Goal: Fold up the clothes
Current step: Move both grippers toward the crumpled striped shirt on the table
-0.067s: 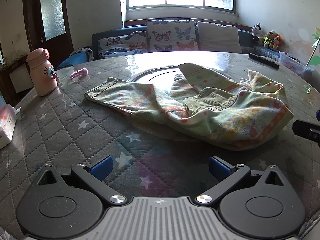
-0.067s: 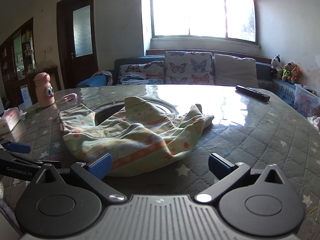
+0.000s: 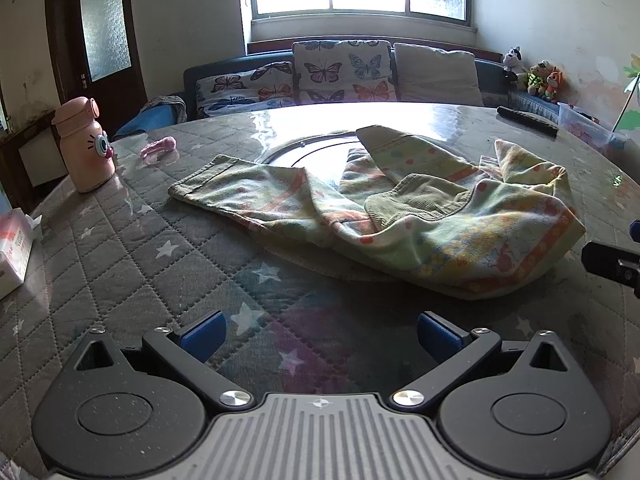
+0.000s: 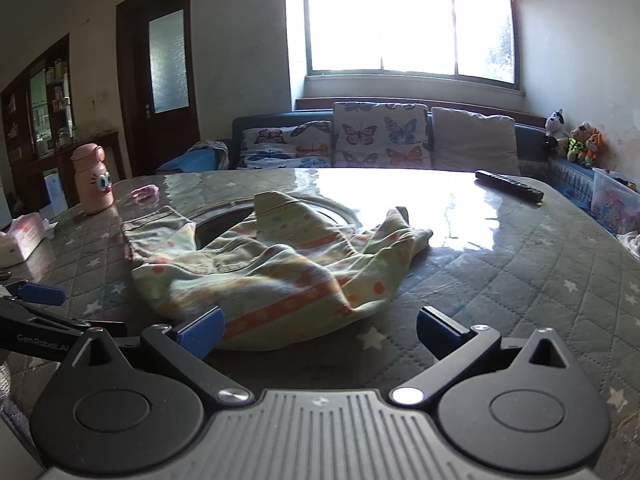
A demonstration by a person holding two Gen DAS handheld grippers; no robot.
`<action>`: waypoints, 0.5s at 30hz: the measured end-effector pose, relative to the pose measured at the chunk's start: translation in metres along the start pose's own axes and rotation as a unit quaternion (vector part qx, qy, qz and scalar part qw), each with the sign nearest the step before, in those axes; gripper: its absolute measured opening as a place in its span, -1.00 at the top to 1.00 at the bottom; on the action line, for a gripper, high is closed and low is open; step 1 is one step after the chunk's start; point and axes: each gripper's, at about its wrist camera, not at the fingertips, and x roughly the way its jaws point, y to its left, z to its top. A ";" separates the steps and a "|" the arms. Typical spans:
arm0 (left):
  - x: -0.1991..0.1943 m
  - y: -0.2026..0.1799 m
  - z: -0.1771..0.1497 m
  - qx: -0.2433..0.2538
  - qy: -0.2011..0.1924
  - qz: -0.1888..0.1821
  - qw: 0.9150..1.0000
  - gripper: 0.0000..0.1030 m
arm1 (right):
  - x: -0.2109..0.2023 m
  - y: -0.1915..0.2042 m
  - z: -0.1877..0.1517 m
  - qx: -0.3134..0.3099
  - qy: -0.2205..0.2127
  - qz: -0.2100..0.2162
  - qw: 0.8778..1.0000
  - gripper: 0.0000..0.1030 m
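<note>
Striped trousers crumpled — beyond left gripper, untouched.

Left hand-held gripper agape, right hand-held gripper agape

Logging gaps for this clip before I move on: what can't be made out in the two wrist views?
- Pants: the underside and the waistband are buried in their own folds, both views.
- Right gripper: cut off by the left view's right edge.
- Tissue box: cut by the left edge; print too small.
- Remote: buttons too small, washed by glare.
- Window: overexposed, outside unreadable.
</note>
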 end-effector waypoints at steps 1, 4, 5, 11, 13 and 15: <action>0.000 -0.001 0.000 0.000 0.000 0.000 1.000 -1.00 | 0.000 0.000 0.000 -0.002 -0.001 0.001 1.000 -1.00; -0.002 -0.003 -0.002 0.002 0.001 0.000 1.000 -1.00 | 0.002 0.004 -0.002 -0.009 0.001 0.000 1.000 -1.00; -0.004 -0.005 -0.003 0.001 0.001 0.000 1.000 -1.00 | 0.001 0.008 -0.003 -0.014 0.002 0.002 1.000 -1.00; -0.008 -0.006 -0.005 0.000 0.004 -0.004 1.000 -1.00 | -0.002 0.011 -0.006 -0.010 0.008 0.007 1.000 -1.00; -0.009 -0.007 -0.006 0.000 0.005 -0.005 1.000 -1.00 | -0.001 0.011 -0.006 -0.007 0.010 0.008 1.000 -1.00; -0.009 -0.007 -0.006 0.001 0.006 -0.006 1.000 -1.00 | 0.000 0.012 -0.007 -0.006 0.014 0.009 1.000 -1.00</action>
